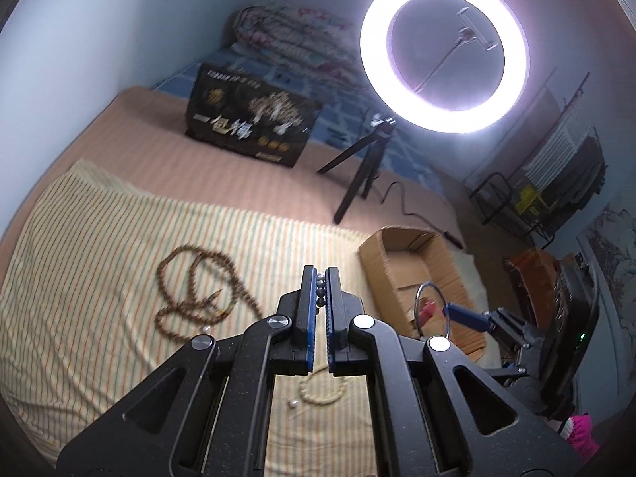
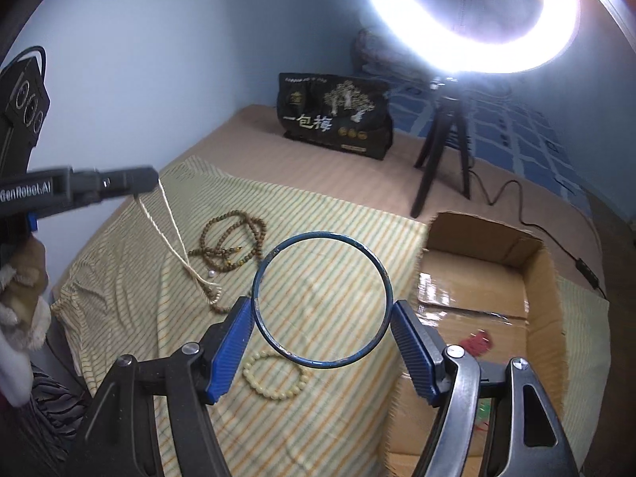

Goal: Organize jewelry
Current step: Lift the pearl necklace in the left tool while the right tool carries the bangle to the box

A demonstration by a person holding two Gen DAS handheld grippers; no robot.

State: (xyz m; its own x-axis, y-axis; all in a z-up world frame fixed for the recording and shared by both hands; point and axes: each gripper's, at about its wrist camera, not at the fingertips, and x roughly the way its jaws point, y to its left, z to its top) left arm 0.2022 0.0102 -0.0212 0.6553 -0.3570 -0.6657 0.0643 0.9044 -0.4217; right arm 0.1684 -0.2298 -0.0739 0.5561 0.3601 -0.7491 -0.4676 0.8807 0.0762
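Our left tool [image 1: 321,278] is nearly closed, pinching dark beads [image 1: 320,287] of a necklace whose pale cord [image 2: 169,224] hangs down to the striped cloth [image 2: 326,262] on the bed; our right tool [image 2: 322,310] spreads wide, gripping a blue bangle [image 2: 322,299] by its sides, just beside the open cardboard box [image 2: 532,274]. On the cloth lie a brown bead necklace [image 2: 234,244] and, below the bangle, a cream bead bracelet [image 2: 276,375]; a ring light [image 1: 444,63] glows behind.

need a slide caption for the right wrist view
Right gripper holds a blue bangle beside the open cardboard box, while the left gripper lifts a cream beaded strand off the striped cloth.
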